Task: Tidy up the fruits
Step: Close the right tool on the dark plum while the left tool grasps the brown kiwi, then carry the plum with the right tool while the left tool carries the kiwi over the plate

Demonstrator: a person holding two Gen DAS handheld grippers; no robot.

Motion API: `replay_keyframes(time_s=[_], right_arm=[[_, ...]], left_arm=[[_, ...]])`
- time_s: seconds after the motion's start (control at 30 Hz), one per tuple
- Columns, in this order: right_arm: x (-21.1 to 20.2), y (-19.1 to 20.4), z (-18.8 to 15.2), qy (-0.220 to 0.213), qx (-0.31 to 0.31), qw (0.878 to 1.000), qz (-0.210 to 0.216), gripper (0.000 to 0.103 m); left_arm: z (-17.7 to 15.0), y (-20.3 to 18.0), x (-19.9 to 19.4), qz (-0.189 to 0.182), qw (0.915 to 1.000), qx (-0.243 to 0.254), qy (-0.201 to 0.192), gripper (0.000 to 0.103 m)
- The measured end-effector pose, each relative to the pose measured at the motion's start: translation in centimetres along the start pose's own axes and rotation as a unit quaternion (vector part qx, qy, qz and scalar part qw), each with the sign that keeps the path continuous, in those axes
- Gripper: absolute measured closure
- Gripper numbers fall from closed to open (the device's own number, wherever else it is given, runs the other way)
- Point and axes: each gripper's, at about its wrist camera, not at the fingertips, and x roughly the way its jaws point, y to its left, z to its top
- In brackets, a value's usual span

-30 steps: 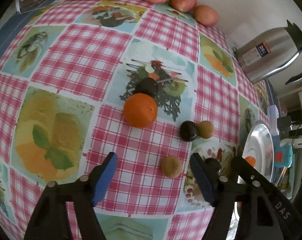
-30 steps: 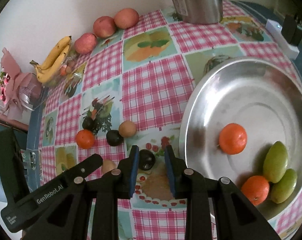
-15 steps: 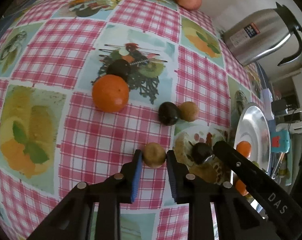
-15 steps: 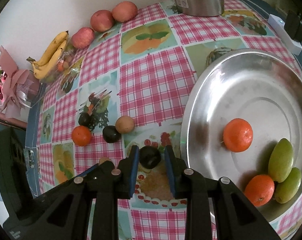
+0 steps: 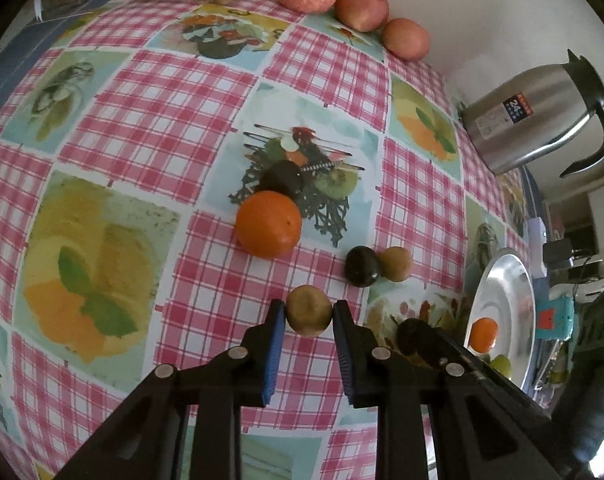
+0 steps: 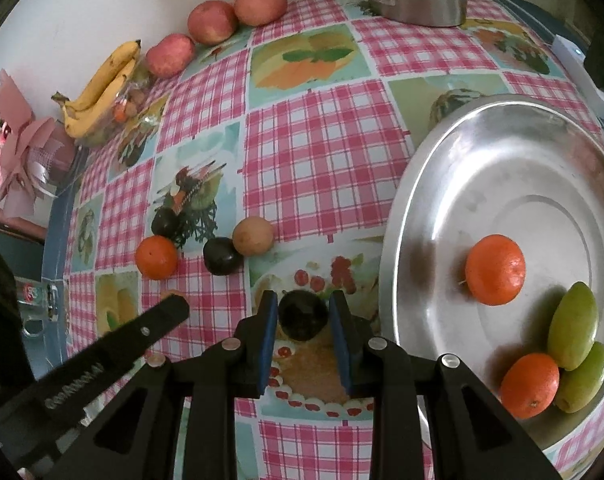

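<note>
The small brown fruit [image 5: 309, 310] lay on the checked tablecloth [image 5: 150, 128], just ahead of the orange [image 5: 269, 224], and we found the left gripper [image 5: 307, 314] clamped on it, a blue pad pressed to each flank; one second before, those jaws had stood wide apart with the fruit loose between and ahead of them. Beside it, the dark plum [image 6: 300, 315] sat between the pads of the right gripper [image 6: 303, 316], as it had a second earlier; these jaws were easing apart by a hair, yet the pads looked to be touching the plum on both sides. Farther out, a second dark fruit [image 5: 361, 266] and a tan one [image 5: 395, 264] touched each other, and the steel tray [image 6: 401, 208] already carried two oranges and two green fruits. We judged both grasps made, so that carrying each fruit to the tray was the step in hand.
</note>
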Motion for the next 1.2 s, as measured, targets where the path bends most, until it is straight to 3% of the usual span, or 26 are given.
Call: replay_keyframes(time_s=[0.43, 0.73, 1.2], right_arm=[[1.3, 1.7, -0.1, 0.008, -0.06, 0.997, -0.056, 0.07], [0.2, 2.0, 0.3, -0.012, -0.057, 0.998, -0.032, 0.074], [-3.7, 1.5, 0.9, -0.057, -0.044, 0.997, -0.007, 0.074]], left_arm=[[-0.1, -0.1, 0.3, -0.003, 1.0, -0.003, 0.003, 0.077], [0.2, 0.1, -0.2, -0.002, 0.9999, -0.01, -0.006, 0.077], [0.4, -0.4, -3.7, -0.009, 0.9981, -0.011, -0.06, 0.077]])
